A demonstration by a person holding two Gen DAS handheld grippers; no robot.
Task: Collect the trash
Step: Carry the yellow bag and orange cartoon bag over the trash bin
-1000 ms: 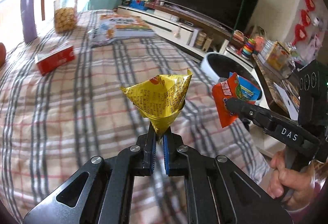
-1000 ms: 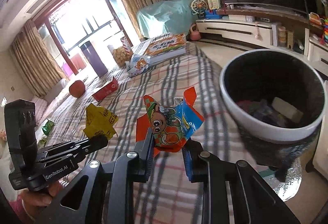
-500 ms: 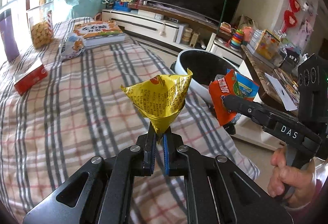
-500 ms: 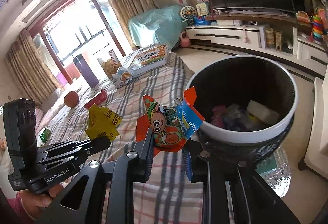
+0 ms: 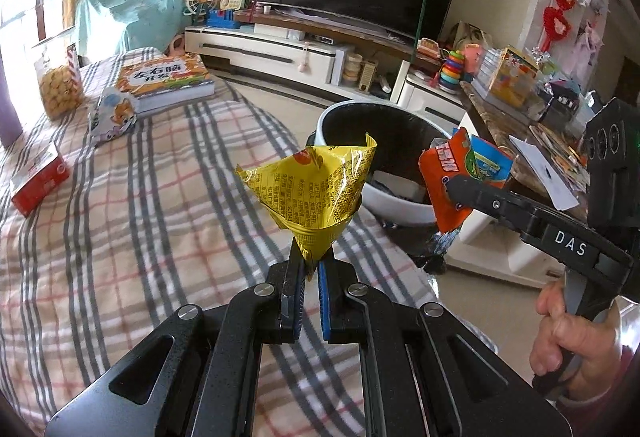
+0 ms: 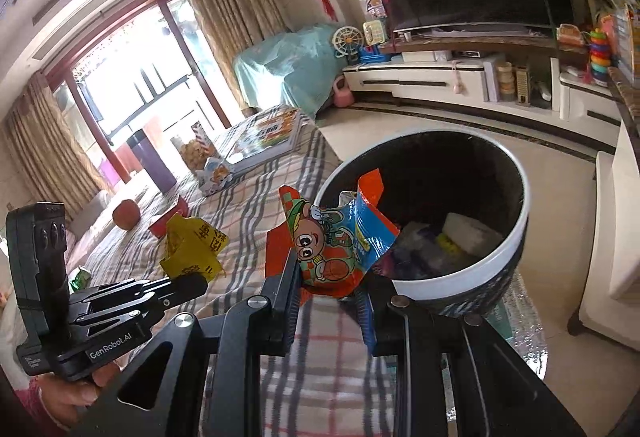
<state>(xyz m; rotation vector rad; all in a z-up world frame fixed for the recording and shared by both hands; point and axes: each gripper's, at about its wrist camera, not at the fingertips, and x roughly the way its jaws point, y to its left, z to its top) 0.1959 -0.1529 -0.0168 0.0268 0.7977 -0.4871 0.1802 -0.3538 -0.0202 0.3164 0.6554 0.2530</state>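
Beside the trash bin (image 6: 516, 253), each tool clamps a wrapper: left tool (image 5: 309, 269) yellow wrapper (image 5: 316, 189), right tool (image 6: 332, 297) orange wrapper (image 6: 336, 249).

"DAS" on right tongs (image 5: 448, 189), "GenRobot.AI" on left tongs (image 6: 196, 283)
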